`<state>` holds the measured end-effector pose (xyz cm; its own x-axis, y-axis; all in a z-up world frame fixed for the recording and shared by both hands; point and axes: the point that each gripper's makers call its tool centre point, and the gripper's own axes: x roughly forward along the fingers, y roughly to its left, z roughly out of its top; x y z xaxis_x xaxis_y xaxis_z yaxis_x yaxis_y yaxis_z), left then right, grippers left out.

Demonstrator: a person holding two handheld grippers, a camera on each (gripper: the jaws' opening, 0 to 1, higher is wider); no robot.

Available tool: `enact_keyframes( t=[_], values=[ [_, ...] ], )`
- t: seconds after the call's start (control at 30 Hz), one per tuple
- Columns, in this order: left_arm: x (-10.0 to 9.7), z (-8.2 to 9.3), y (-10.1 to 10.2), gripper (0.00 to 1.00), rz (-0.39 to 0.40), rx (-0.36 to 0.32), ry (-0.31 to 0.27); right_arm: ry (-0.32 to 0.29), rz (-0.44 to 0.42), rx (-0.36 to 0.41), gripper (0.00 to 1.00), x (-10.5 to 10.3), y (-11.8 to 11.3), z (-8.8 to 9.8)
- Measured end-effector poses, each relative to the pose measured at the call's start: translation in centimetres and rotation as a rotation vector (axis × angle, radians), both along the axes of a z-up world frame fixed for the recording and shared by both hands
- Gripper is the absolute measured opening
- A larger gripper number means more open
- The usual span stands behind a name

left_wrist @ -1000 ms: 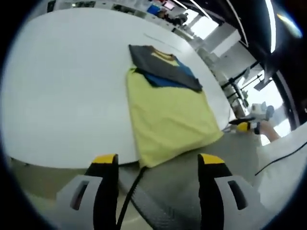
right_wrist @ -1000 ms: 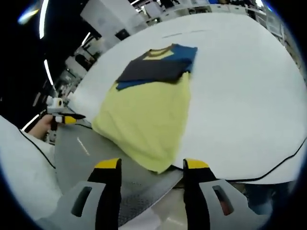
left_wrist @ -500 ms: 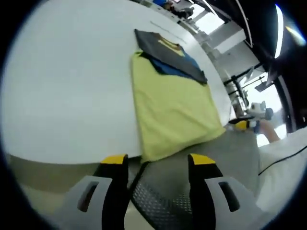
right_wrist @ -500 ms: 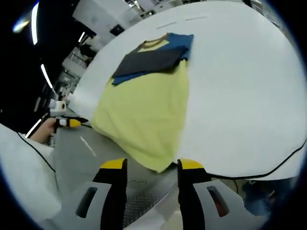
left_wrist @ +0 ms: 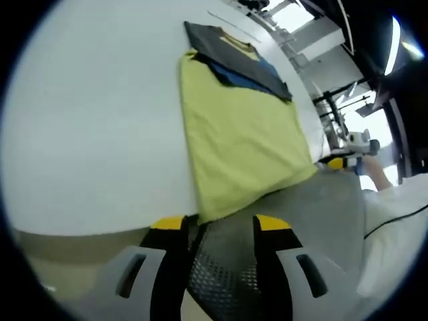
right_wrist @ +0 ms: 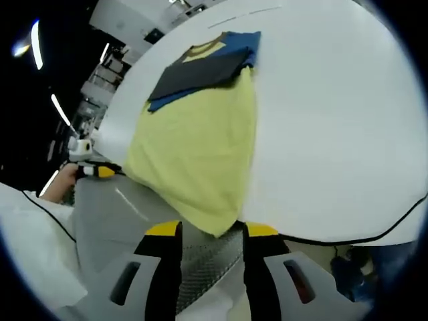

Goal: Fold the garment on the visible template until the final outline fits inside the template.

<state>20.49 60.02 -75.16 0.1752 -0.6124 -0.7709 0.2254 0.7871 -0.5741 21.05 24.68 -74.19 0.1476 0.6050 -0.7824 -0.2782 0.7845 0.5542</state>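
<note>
Yellow fabric makes up most of the garment [left_wrist: 234,134], which lies flat on the white desk [left_wrist: 87,127] with its lower hem hanging over the near edge. At its far end a dark grey sleeve and a blue one are folded across the chest, under a yellow collar. No print or lettering can be read on it, and no template outline can be made out on the desk.

In the left gripper view, your left tongs [left_wrist: 217,224] sit just below the garment's near-left corner, the yellow-tipped jaws a narrow gap apart and holding nothing; grey mesh shows between them. At the right edge of that view your right tongs [left_wrist: 342,160] hover by the garment's other hem corner.

In the right gripper view, your right tongs [right_wrist: 212,231] stand at the garment's [right_wrist: 200,144] near corner, jaws likewise a little apart and empty. Your left tongs [right_wrist: 93,171] appear at the left, beside the hem.
</note>
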Motion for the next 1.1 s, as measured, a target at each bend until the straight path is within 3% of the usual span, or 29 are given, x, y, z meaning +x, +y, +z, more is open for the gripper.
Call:
enact_keyframes(
  t=[0.37, 0.77, 1.1],
  values=[
    [0.1, -0.4, 0.0, 0.25, -0.014, 0.009, 0.018, 0.069, -0.002, -0.013, 0.23, -0.1, 0.1, -1.3],
    [0.4, -0.9, 0.1, 0.12, 0.003, 0.001, 0.035, 0.1, 0.005, -0.032, 0.19, -0.1, 0.0, -2.6],
    [0.6, -1.1, 0.0, 0.04, -0.003, 0.011, 0.037, 0.108, -0.011, -0.015, 0.09, -0.1, 0.1, -3.0]
  ],
)
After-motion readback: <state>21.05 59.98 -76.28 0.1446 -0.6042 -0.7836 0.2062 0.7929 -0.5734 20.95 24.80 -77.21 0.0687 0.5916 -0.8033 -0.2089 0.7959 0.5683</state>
